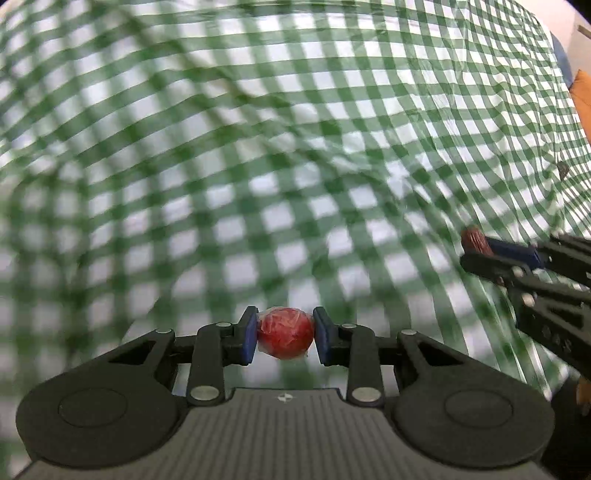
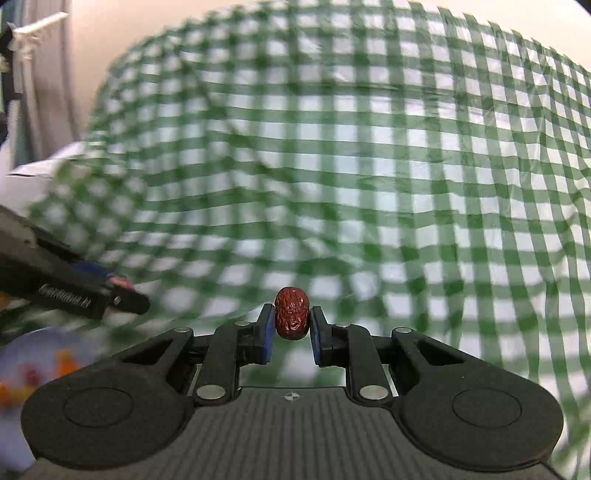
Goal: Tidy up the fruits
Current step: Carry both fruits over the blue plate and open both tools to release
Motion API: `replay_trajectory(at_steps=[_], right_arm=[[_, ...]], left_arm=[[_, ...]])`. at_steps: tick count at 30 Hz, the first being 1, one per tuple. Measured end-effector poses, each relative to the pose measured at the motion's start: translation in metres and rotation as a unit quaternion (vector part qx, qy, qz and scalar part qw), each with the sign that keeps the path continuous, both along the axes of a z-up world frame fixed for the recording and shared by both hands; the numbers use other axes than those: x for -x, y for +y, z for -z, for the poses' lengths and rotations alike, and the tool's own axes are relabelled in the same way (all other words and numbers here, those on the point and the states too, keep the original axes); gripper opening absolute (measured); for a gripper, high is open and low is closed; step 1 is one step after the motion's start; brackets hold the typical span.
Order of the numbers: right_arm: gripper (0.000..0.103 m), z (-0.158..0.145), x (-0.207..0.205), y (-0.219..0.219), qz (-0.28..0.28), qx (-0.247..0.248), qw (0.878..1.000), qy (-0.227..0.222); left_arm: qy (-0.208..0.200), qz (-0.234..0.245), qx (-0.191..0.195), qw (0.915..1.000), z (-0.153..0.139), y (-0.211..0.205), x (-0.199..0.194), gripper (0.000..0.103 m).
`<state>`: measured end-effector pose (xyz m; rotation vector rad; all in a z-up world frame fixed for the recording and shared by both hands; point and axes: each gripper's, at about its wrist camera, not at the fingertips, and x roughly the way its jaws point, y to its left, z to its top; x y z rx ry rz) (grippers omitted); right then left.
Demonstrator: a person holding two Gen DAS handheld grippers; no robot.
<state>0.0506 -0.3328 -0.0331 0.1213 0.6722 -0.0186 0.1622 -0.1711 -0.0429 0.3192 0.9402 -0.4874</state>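
Observation:
My left gripper (image 1: 284, 334) is shut on a round red fruit in clear wrap (image 1: 285, 333), held above the green checked cloth (image 1: 258, 147). My right gripper (image 2: 291, 319) is shut on a wrinkled dark red date (image 2: 291, 313), also held above the cloth (image 2: 369, 166). In the left wrist view the right gripper (image 1: 476, 247) comes in from the right edge with the date (image 1: 473, 239) at its tip. In the right wrist view the left gripper (image 2: 122, 291) comes in from the left edge with a bit of the red fruit (image 2: 123, 282) showing.
The cloth is rumpled with raised folds. A blurred pale plate (image 2: 44, 354) with orange and red pieces lies at the lower left of the right wrist view. A wall and a white rack (image 2: 33, 33) stand beyond the cloth's far left edge.

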Motion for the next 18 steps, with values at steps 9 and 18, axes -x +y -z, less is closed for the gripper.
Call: replay_trajectory(at_steps=[9, 18], right_arm=[[0.021, -0.041, 0.095, 0.111, -0.078, -0.075, 0.994, 0.023], [0.021, -0.059, 0.141, 0.182, -0.135, -0.030, 0.990, 0.016]], left_arm=[[0.029, -0.074, 0.007, 0.9968, -0.036, 0.103, 0.111, 0.035], [0.029, -0.126, 0.031, 0.9911, -0.040, 0.159, 0.187, 0.035]])
